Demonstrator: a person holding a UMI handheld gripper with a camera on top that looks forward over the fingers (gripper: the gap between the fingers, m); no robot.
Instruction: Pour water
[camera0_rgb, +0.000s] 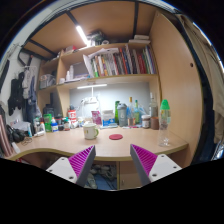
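Note:
My gripper (113, 162) is open and empty, its two magenta pads (83, 160) wide apart, held above the near edge of a wooden desk (110, 148). Far ahead on the desk stands a pale mug (91, 131). To its right a row of bottles (128, 113) stands against the back wall, with a clear bottle with a green cap (165, 113) at the far right end. Nothing stands between the fingers.
A small red disc (116, 136) lies on the desk ahead. A small dark object (166, 143) lies at the right. Shelves of books (118, 64) hang above the desk. Clutter and small jars (50, 123) crowd the left side. The space under the desk shows between the fingers.

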